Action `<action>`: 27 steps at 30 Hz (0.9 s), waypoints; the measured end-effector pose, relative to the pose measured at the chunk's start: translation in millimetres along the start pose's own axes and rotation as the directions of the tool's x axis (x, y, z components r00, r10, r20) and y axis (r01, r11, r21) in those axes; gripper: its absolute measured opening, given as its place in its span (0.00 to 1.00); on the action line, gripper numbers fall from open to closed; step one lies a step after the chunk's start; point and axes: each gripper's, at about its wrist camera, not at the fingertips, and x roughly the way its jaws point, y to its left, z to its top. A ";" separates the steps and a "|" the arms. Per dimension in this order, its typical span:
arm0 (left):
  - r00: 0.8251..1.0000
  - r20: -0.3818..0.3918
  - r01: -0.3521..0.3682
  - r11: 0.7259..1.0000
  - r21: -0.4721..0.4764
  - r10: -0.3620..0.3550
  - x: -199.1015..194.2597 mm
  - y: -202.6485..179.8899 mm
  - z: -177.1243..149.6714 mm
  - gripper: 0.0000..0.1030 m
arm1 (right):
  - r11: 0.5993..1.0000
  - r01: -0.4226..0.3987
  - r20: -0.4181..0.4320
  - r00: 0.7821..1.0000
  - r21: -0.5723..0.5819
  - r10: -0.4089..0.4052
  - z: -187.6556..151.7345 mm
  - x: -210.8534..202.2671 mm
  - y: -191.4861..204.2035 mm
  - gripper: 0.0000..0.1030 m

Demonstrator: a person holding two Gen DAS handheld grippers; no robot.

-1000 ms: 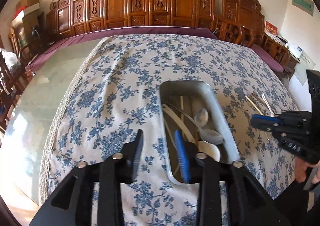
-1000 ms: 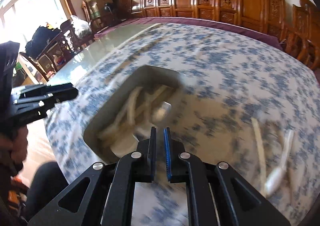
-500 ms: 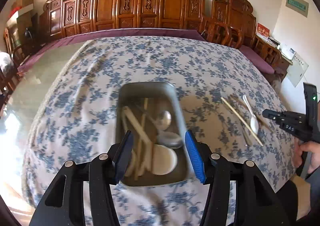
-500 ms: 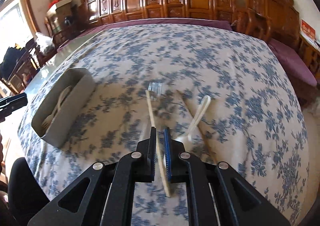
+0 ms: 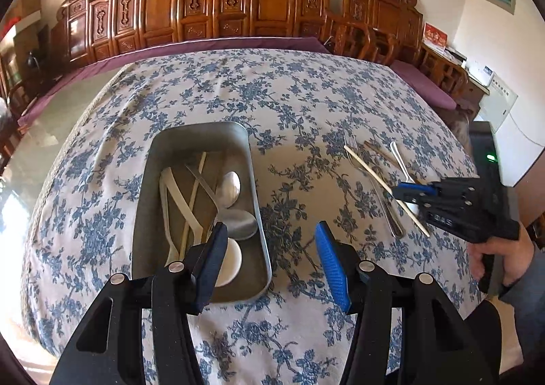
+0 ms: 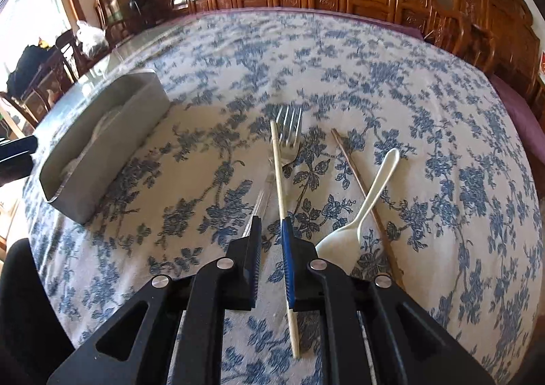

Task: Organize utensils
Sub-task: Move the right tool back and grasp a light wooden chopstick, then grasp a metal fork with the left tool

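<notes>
The right claw (image 6: 271, 242), jaws a narrow slit apart and gripping nothing, hangs over the pale chopstick (image 6: 280, 177), which lies lengthwise along the claw's pointing line on the surface (image 6: 442, 146) beside the fork (image 6: 287, 133), while the empty, half-open left claw (image 5: 269, 259) sits by the metal tray (image 5: 253, 180).

Our left claw (image 5: 270, 257) gapes wide and empty; our right claw (image 6: 271, 242), hand-held, stands narrowly parted, angled downward.

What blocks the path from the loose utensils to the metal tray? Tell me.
Nothing visible does. Only bare tablecloth lies between the light chopstick, fork, white spoon and dark chopstick and the tray. The tray's top is open, though it already holds utensils.
</notes>
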 end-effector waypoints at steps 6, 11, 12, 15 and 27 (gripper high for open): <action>1.000 -0.008 -0.004 1.000 0.010 0.005 -3.2 -7.7 -6.2 0.50 | 1.000 0.004 -0.059 0.998 -0.023 -0.006 -3.0 10.1 -0.5 0.14; 1.000 -0.020 0.001 1.000 0.022 0.000 1.5 -16.1 -6.0 0.50 | 0.999 0.022 -0.070 0.997 -0.033 -0.024 -7.7 7.9 3.6 0.06; 1.000 -0.018 0.004 1.000 0.028 -0.003 1.4 -19.8 -6.0 0.50 | 0.999 0.014 -0.073 0.997 -0.029 -0.016 -8.7 7.2 3.5 0.06; 1.000 -0.015 0.007 0.999 0.041 -0.006 0.9 -26.9 -5.5 0.50 | 0.999 0.010 -0.075 0.997 -0.031 -0.012 -11.2 5.5 3.2 0.06; 1.000 -0.025 0.005 0.998 0.062 -0.003 7.9 -42.3 -1.3 0.50 | 0.998 -0.059 0.019 0.998 -0.006 0.059 -20.6 -38.9 -2.0 0.06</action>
